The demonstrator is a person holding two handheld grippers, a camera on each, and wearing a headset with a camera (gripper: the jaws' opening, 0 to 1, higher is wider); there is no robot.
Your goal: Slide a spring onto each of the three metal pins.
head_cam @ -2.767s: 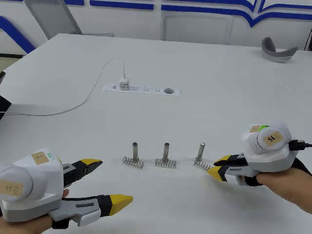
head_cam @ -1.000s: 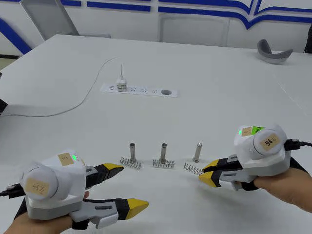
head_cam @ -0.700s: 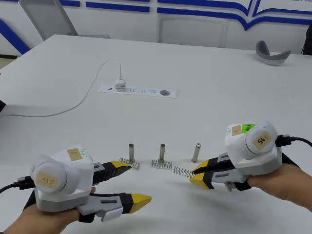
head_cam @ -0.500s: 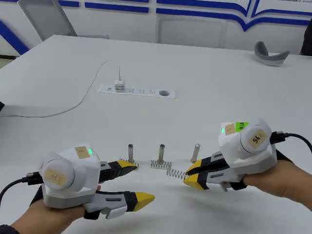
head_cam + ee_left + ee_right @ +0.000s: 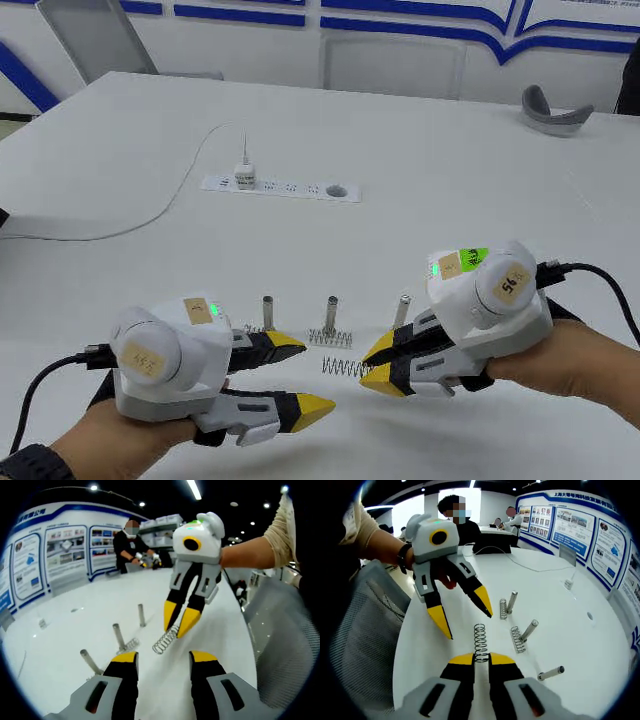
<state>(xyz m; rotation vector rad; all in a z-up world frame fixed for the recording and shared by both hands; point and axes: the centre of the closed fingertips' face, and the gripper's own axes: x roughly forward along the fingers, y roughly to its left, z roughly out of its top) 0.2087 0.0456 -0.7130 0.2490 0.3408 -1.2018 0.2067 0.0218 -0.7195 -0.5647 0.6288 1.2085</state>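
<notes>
The right hand-held gripper (image 5: 377, 364) pinched one end of a spring (image 5: 343, 367), whose long axis ran straight out from its tips toward the left hand-held gripper (image 5: 310, 373), jaws spread, close opposite, with three upright pins (image 5: 331, 312) just beside both.

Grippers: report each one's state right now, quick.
Left gripper: open, holding nothing.
Right gripper: closed on one end of a spring.
</notes>
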